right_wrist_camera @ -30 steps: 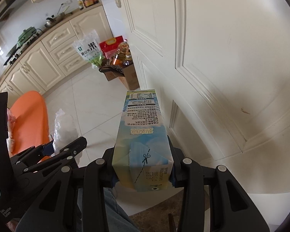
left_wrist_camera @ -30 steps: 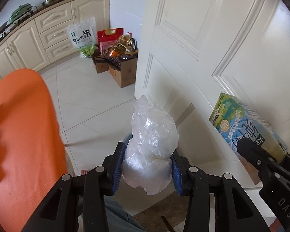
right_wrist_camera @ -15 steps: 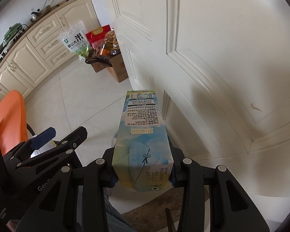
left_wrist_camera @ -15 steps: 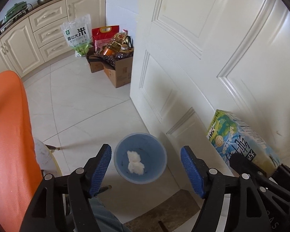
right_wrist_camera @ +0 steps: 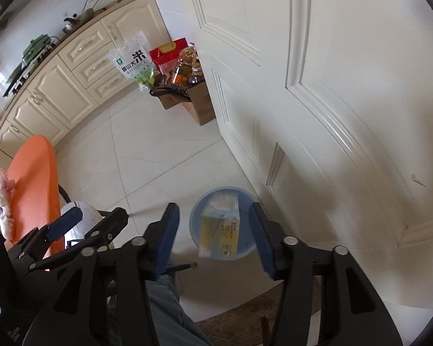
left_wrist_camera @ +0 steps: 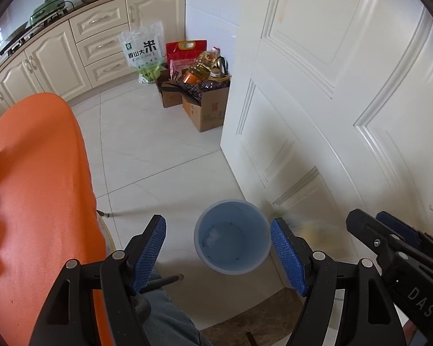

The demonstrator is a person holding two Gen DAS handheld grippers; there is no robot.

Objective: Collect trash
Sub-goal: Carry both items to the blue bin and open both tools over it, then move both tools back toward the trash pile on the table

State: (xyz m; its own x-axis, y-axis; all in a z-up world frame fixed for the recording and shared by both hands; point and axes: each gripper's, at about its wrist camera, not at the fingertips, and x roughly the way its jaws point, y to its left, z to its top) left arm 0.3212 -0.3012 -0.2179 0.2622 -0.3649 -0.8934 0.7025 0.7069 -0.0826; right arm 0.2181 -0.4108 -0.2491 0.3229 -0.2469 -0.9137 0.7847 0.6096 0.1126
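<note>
As carton (right_wrist_camera: 220,230) falls blurred over blue bin (right_wrist_camera: 195,216) by door, we read R gripper (right_wrist_camera: 215,238) jaws just opened, wide, nothing between. L gripper (left_wrist_camera: 218,255) jaws wide, empty, above bin. Drop nearly done; other trash not visible.

The round blue plastic bin (right_wrist_camera: 246,252) stands upright on the white tiled floor, just beside the white door. The blurred drink carton with blue, white and yellow print (right_wrist_camera: 220,229) is in the air over the bin's open mouth, apart from any support, its long side pointing into the bin. Something pale (left_wrist_camera: 213,234) lies at the bin's bottom, too blurred to tell.
</note>
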